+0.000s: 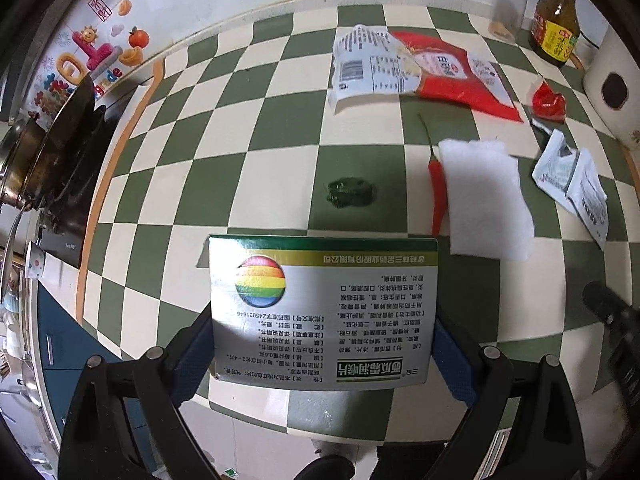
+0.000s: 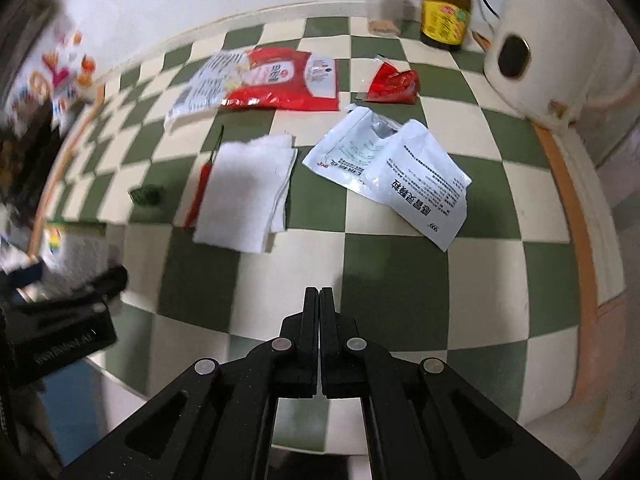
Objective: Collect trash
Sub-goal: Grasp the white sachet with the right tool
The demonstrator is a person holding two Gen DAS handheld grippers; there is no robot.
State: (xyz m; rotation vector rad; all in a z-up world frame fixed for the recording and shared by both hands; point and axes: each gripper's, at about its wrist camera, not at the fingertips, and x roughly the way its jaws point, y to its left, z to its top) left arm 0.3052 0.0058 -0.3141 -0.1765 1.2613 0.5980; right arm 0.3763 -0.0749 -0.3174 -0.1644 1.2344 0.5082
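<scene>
My left gripper (image 1: pixel 322 356) is shut on a silver and green medicine box (image 1: pixel 322 308), held above the front of the checkered counter (image 1: pixel 248 184). My right gripper (image 2: pixel 319 300) is shut and empty over the counter's front edge. Trash lies ahead: a white folded tissue (image 1: pixel 484 196) (image 2: pixel 248 188), a red chili (image 1: pixel 436 184) (image 2: pixel 200 188) beside it, a small dark green wrapper (image 1: pixel 351 193) (image 2: pixel 146 195), white sachets (image 1: pixel 572 184) (image 2: pixel 392 168), a red and white bag (image 1: pixel 420 66) (image 2: pixel 264 80) and a crumpled red wrapper (image 1: pixel 549 102) (image 2: pixel 394 84).
A brown sauce bottle (image 1: pixel 556 20) (image 2: pixel 445 12), a clear jar (image 1: pixel 509 4) (image 2: pixel 385 0) and a white appliance (image 1: pixel 612 80) (image 2: pixel 560 48) stand at the back right. A stove with a pan (image 1: pixel 60 128) is at the left. The left gripper shows blurred in the right wrist view (image 2: pixel 60 304).
</scene>
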